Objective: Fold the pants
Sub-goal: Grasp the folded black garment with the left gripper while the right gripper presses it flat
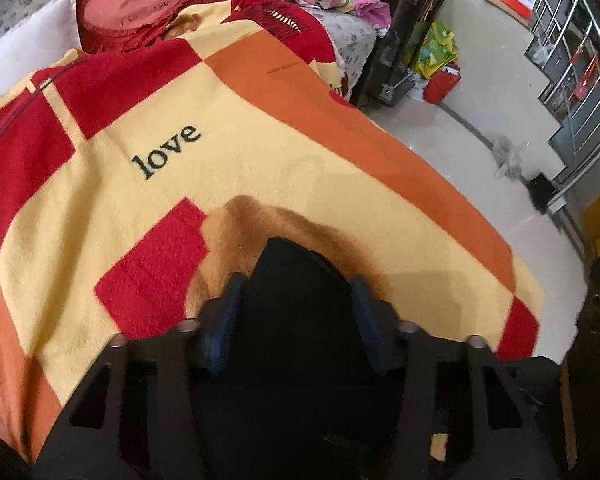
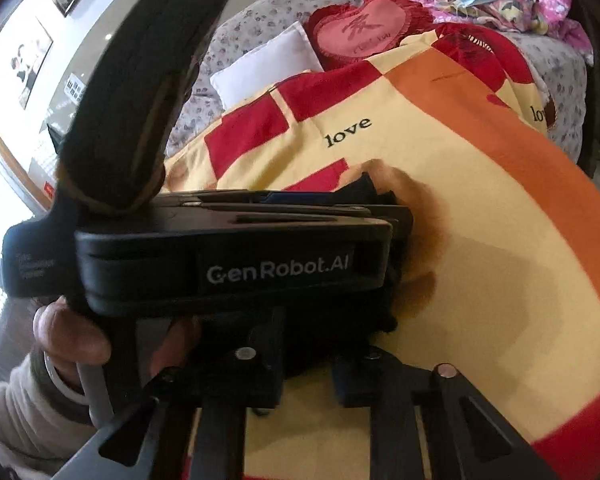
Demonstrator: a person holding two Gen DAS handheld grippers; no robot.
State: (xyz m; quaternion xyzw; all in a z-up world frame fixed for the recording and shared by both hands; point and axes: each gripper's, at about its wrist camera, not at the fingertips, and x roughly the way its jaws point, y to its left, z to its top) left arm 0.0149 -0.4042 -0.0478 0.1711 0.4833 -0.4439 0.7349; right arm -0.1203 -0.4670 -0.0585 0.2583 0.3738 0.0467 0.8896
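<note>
The dark, almost black cloth pants (image 1: 296,280) look soft and light, a limp fabric that will sag and slide out of shape when it is lifted, so I think it is best to take hold at an edge or corner, such as the waistband or a hem, and keep it stretched between two holds. Only a bunched part shows, at the bottom centre of the left wrist view, a thick wad with no seam or pocket I can make out. The left claw (image 1: 298,284) has its two blue-padded fingers (image 1: 228,312) on both sides of this wad and seems closed on it, just over the fleece blanket with yellow, red and orange squares and the word "love" (image 1: 260,152) that covers the bed. In the right wrist view the body of the left tool fills the left and middle of the frame, and a little dark cloth shows at its tip (image 2: 370,188) in the centre. The right claw (image 2: 306,384) is at the bottom centre, with something dark between its fingers, but I cannot tell if it grips or is only near. A red heart-shaped fringed cushion (image 1: 144,4) lies at the upper left.
</note>
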